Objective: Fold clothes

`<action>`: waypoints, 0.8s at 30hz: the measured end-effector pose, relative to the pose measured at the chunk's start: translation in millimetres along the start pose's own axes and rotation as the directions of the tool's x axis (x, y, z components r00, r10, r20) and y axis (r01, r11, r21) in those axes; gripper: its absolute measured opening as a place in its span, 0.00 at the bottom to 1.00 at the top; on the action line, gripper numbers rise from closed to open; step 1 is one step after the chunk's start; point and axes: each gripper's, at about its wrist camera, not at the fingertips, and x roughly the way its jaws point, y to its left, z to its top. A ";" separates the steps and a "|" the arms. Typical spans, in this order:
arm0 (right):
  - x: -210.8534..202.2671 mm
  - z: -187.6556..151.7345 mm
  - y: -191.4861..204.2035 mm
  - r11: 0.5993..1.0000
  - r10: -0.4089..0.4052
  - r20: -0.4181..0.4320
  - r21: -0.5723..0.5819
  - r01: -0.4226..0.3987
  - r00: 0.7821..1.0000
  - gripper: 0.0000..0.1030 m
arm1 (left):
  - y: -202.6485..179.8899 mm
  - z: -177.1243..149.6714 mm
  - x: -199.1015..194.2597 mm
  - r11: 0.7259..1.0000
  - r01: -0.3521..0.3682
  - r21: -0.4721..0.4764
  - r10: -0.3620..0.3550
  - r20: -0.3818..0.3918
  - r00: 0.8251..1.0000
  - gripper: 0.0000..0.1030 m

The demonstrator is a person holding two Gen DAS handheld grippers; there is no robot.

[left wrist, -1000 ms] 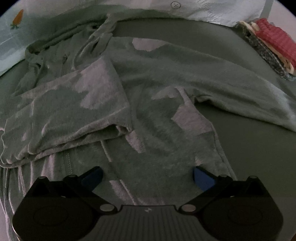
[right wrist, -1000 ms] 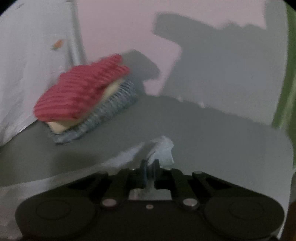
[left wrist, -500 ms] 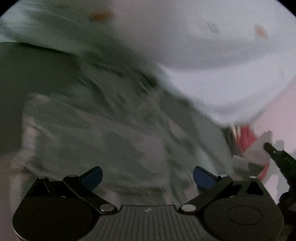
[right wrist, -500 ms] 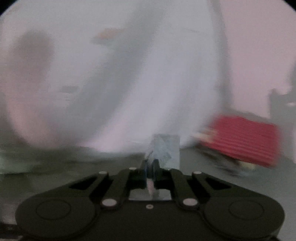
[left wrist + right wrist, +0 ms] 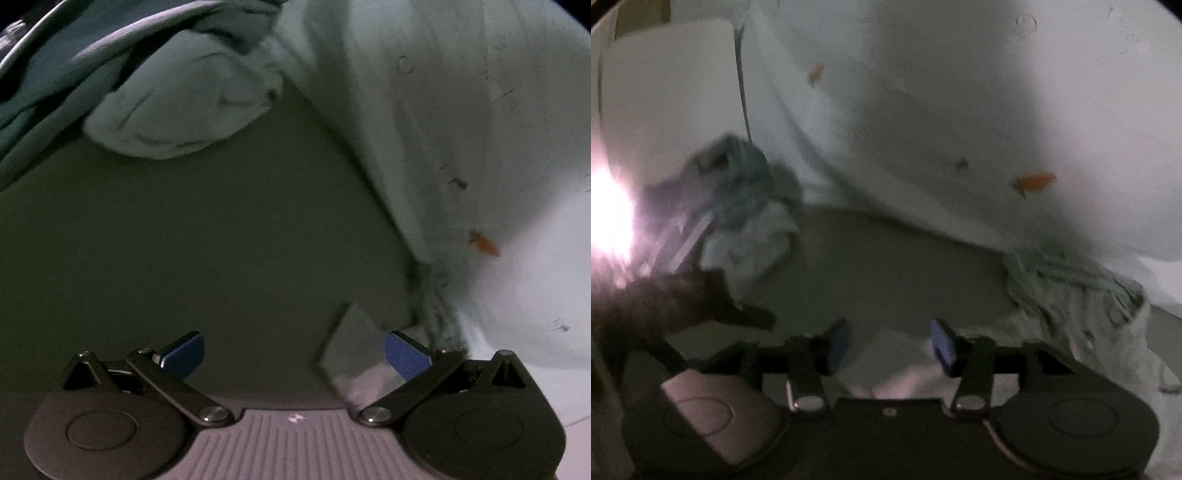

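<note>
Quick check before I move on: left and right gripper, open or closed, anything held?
Left gripper: open, nothing between the pads.
Right gripper: jaws opening, pads apart; pale cloth lies below them, not clamped.

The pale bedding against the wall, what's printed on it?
Small orange carrots on pale bedding; clearest in the right wrist view.

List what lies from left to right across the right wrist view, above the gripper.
Bright glare → dark left gripper → bluish crumpled cloth → bare grey-green surface → rumpled pale green garment; the white carrot-print fabric spans behind most of it.
</note>
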 end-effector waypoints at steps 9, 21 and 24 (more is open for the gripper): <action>-37.5 -65.6 -107.1 0.941 -0.322 -0.222 0.034 0.338 0.920 0.61 | -64.7 -30.1 56.2 0.941 -0.126 0.315 0.131 0.004 0.991 1.00; -98.1 -135.5 -185.1 0.836 -0.470 -0.343 0.121 0.535 0.813 0.63 | -149.1 -68.2 149.0 0.687 -0.373 0.624 0.311 0.212 0.926 0.99; -98.8 -146.5 -192.9 0.833 -0.476 -0.356 0.111 0.542 0.804 0.66 | -147.3 -70.7 142.0 0.705 -0.377 0.600 0.293 0.238 0.926 0.88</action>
